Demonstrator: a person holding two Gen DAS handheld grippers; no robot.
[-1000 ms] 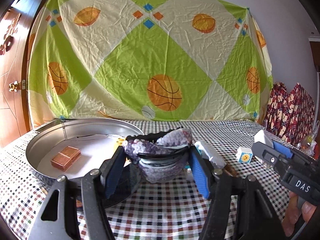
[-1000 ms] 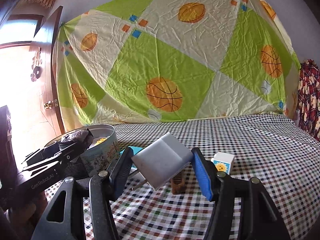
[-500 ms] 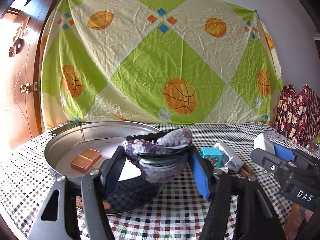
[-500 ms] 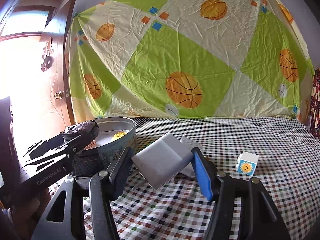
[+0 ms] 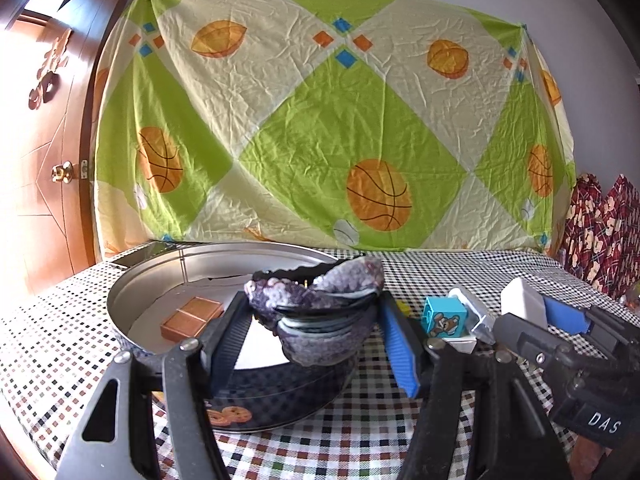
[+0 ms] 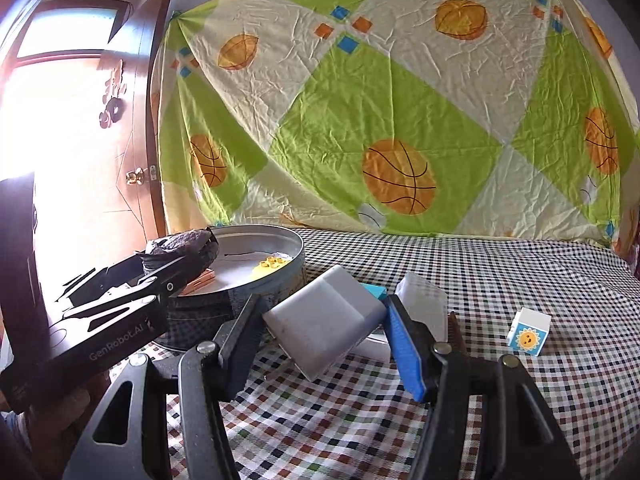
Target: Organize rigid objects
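The left hand-held gripper (image 5: 316, 320) is clamped on a dark purple, lumpy-surfaced object (image 5: 320, 300), folded or stacked in layers; what it is exactly cannot be told. It hangs over the near rim of a round metal tin (image 5: 160, 276) standing on the checkered desk (image 5: 460, 272). Inside the tin lie a copper-coloured flat block (image 5: 191, 317) and, seen from the right wrist view, a small yellow studded brick (image 6: 271, 263).

The right hand-held gripper (image 6: 324, 326) grips a grey-white rectangular block (image 6: 324, 320), tilted, just right of the tin. Behind it stand a turquoise cube with a bear picture (image 5: 445, 317) and a translucent plastic piece (image 6: 424, 300). Well apart to the right sits a white cube with a sun face (image 6: 529, 332). A green and cream basketball-print sheet (image 5: 320, 120) hangs behind the desk.
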